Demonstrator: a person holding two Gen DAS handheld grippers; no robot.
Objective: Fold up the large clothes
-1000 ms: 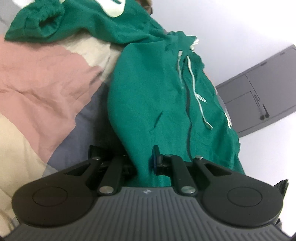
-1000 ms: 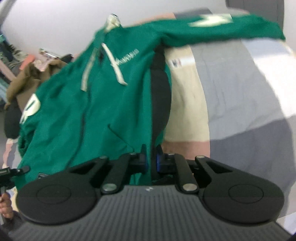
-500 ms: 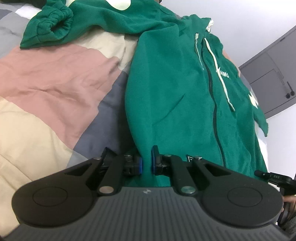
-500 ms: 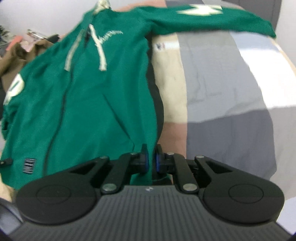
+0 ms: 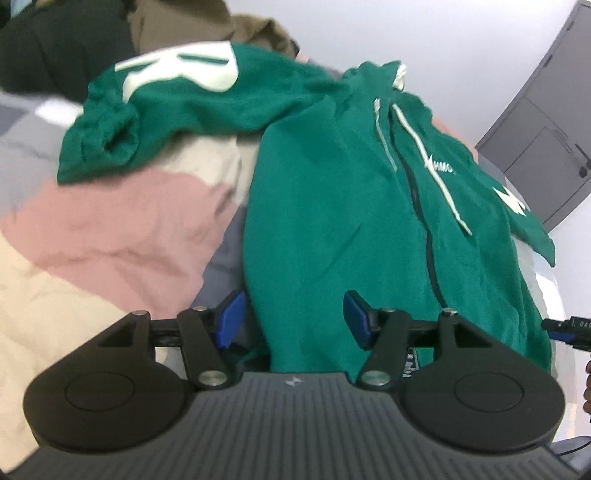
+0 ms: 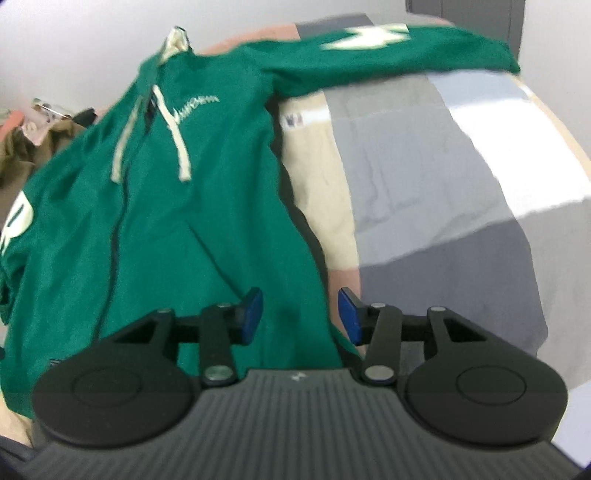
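A green zip hoodie (image 5: 332, 206) with pale drawstrings lies front up on a patchwork bedcover (image 5: 96, 236). One sleeve is bunched to the left (image 5: 110, 140). Above the hoodie's bottom left hem corner my left gripper (image 5: 291, 314) hovers, its jaws opening, blue pads apart and clear of the cloth. In the right wrist view the same hoodie (image 6: 155, 229) stretches away, its other sleeve (image 6: 388, 55) spread to the right. My right gripper (image 6: 300, 314) is over the bottom right hem corner, jaws opening, the cloth lying below and between the pads without being pressed.
A pile of brown and dark clothes (image 5: 147, 29) sits at the far end of the bed. A grey cabinet (image 5: 546, 147) stands at the right. The other gripper's tip (image 5: 565, 328) and a fingertip show at the right edge. Grey and cream bedcover patches (image 6: 443, 184) lie right of the hoodie.
Both grippers were shut on the hoodie's bottom hem corners and have let go, jaws now apart. The left gripper has lifted and tilted. The hoodie has settled flat on the bed.
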